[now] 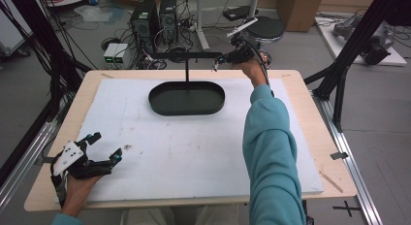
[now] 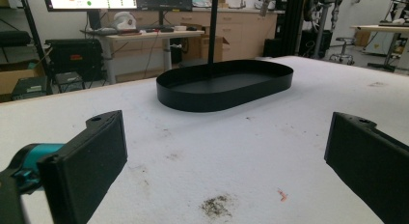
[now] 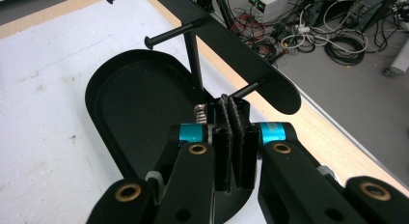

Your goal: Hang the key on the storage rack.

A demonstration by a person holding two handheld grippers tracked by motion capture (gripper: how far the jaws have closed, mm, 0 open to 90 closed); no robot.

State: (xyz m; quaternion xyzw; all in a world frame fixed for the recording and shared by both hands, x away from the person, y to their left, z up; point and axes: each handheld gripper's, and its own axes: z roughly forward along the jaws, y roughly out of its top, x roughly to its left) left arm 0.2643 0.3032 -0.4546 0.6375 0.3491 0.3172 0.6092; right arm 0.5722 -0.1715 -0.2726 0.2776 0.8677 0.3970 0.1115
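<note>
A black oval tray (image 1: 186,111) sits on the far middle of the white board. A thin post (image 1: 187,70) rises from it and carries a flat crossbar (image 1: 186,55) with short pegs. My right gripper (image 1: 216,65) hovers at the crossbar's right end. In the right gripper view it (image 3: 230,102) is shut, pads pressed flat together with nothing seen between them, their tips right at the end of one peg (image 3: 248,88). The tray (image 3: 125,98) lies below. My left gripper (image 1: 104,147) rests at the near left, open (image 2: 222,156), facing the tray (image 2: 224,84).
The white foam board (image 1: 184,157) covers a wooden table (image 1: 320,137) and carries dirt smudges (image 2: 217,204). The person's teal sleeve (image 1: 271,147) crosses the board's right side. Computers and cables (image 1: 155,21) lie on the floor beyond, and black frame struts (image 1: 339,84) flank the table.
</note>
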